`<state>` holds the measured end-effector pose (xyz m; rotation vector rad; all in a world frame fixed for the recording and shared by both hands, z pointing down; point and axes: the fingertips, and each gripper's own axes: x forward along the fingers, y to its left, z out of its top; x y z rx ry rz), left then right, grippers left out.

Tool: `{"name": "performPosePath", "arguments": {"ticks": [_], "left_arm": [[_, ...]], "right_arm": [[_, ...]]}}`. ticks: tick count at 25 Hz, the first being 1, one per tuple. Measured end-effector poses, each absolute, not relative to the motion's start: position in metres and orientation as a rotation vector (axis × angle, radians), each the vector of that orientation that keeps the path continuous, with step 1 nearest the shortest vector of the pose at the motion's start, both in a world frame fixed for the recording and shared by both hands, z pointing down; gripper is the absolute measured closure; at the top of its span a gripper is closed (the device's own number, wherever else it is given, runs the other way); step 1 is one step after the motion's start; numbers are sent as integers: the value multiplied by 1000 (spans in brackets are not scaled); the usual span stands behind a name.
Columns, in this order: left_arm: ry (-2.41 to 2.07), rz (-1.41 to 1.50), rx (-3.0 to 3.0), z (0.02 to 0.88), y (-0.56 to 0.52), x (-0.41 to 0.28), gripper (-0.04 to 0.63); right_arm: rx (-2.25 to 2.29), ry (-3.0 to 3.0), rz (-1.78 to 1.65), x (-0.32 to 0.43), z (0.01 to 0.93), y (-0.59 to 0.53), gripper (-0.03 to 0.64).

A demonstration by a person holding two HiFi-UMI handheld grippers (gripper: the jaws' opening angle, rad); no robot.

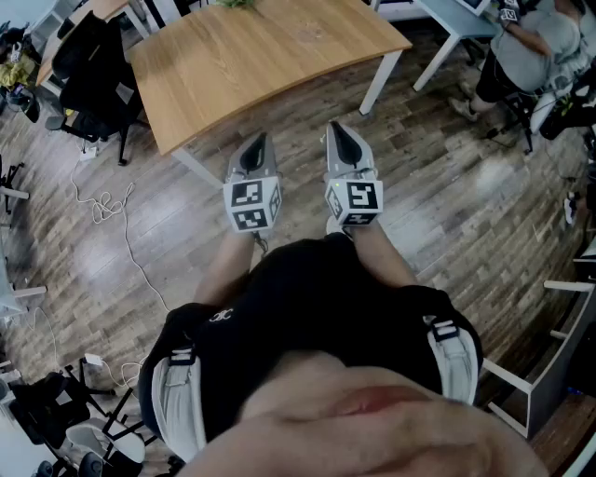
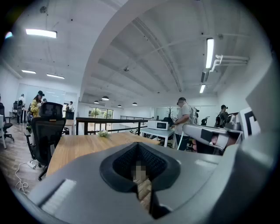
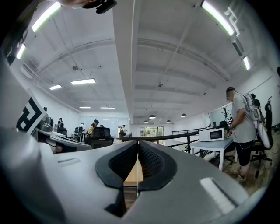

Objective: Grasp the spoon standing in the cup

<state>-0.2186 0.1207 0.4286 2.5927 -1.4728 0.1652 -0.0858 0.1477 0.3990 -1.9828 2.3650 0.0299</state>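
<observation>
No cup or spoon shows in any view. In the head view my left gripper point(image 1: 255, 151) and right gripper point(image 1: 341, 138) are held side by side over the wood floor, just short of a wooden table point(image 1: 251, 65). Both point toward that table. Each one's jaws are pressed together with nothing between them. The left gripper view shows the left gripper point(image 2: 139, 168) shut, with the tabletop point(image 2: 83, 146) beyond it. In the right gripper view the right gripper point(image 3: 138, 162) is also shut, a strip of tabletop showing past the tips.
A black office chair point(image 1: 88, 65) stands at the table's left end, with cables point(image 1: 107, 210) trailing on the floor. A seated person point(image 1: 526, 47) is at the far right by a white desk point(image 1: 456, 19). A white shelf frame point(image 1: 549, 373) stands at the right edge. A small plant point(image 2: 103, 134) sits on the table.
</observation>
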Motion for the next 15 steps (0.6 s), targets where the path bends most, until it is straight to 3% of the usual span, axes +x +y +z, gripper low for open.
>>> {"name": "performPosePath", "arguments": {"ticks": [15], "left_arm": [[-1467,189,2590,432,71,-144,583]], "right_arm": [[-1937,2387,-8,-23,402,94,609]]}}
